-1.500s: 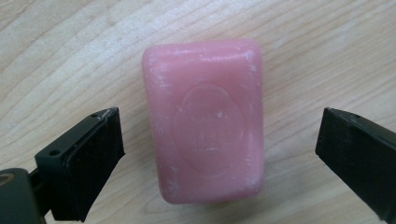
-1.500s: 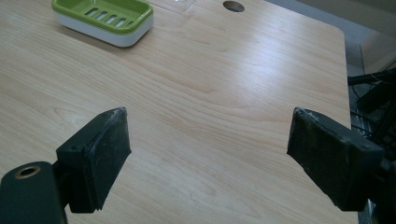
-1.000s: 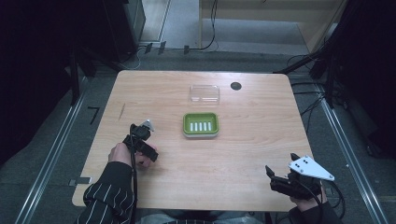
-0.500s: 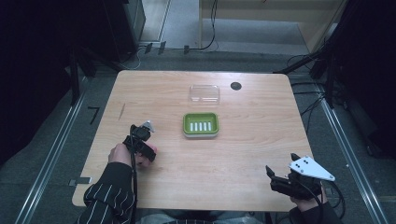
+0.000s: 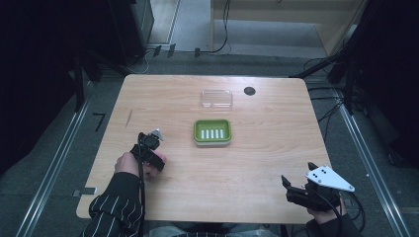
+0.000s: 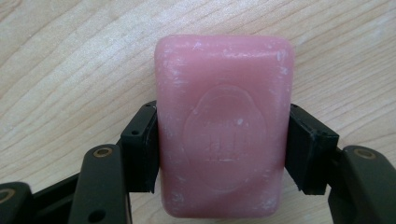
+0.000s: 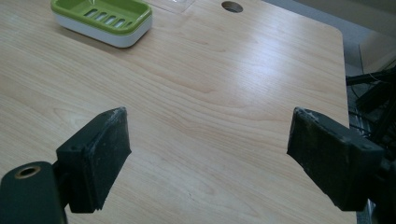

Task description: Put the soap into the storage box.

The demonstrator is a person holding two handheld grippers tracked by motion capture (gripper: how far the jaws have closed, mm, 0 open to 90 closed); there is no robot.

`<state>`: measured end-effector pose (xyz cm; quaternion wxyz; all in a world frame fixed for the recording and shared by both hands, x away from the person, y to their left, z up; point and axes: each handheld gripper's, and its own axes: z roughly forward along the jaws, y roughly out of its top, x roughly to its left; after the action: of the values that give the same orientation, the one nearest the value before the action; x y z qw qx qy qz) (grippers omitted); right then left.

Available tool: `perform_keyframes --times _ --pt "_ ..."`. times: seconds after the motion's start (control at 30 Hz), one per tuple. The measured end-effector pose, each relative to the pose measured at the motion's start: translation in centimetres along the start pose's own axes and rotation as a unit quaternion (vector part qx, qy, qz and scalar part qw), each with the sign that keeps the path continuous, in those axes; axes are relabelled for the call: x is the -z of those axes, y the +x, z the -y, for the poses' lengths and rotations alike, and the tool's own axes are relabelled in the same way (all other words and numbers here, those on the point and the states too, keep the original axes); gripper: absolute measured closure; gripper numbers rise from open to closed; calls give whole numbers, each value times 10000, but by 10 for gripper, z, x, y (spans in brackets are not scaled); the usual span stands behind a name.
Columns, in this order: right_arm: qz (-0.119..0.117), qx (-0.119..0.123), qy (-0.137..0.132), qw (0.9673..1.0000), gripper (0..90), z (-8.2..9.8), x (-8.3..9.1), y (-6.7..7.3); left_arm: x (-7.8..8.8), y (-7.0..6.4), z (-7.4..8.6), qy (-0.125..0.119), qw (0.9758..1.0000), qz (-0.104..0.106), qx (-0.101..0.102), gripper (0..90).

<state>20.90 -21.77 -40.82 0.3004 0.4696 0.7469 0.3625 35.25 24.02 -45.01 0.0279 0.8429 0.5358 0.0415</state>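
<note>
Grasp step: left hand-held gripper point(image 6: 219, 154) has just closed its jaws on the pink soap bar point(image 6: 223, 126), still down on the surface point(image 6: 70, 70). Right hand-held gripper point(image 7: 208, 154) wide, empty. Next, I'd say: lift and carry forward-right to the green soap dish point(image 5: 212, 132).

Open tool point(image 7: 208, 154) over bare table point(image 7: 224, 93)

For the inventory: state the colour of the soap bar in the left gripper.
Pink soap bar, clearest in the left gripper view.
</note>
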Motion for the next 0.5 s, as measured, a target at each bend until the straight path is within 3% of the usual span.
perform_keyframes --times 0.5 --pt "-7 -10 1 10000 135 0 0 0 1 -1 2 -48 9998 -37 -169 385"
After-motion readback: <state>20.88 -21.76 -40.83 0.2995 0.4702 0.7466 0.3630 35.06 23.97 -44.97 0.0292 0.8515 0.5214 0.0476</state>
